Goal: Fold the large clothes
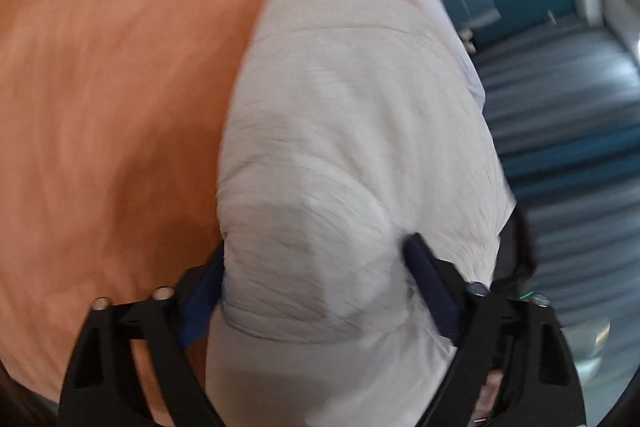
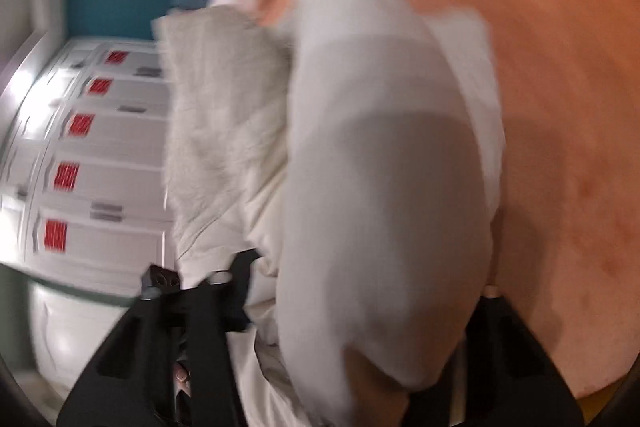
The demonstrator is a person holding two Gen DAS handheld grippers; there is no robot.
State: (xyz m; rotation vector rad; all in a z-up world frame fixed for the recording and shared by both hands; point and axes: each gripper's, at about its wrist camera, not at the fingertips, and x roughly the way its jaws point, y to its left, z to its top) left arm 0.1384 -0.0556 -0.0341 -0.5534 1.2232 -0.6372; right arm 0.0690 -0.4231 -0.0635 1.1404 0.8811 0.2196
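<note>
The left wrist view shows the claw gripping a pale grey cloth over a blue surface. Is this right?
Not quite: the surface is orange, not blue. In the left wrist view the left claw grips the pale grey cloth over an orange surface; blue shows only in the background at the right.

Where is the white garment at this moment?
The white garment is bunched between both tongs, left and right, above the orange surface.

Surface: orange tabletop | On it: pale grey-white garment, bunched in folds | Place: right side, reaching the tabletop's far edge
</note>
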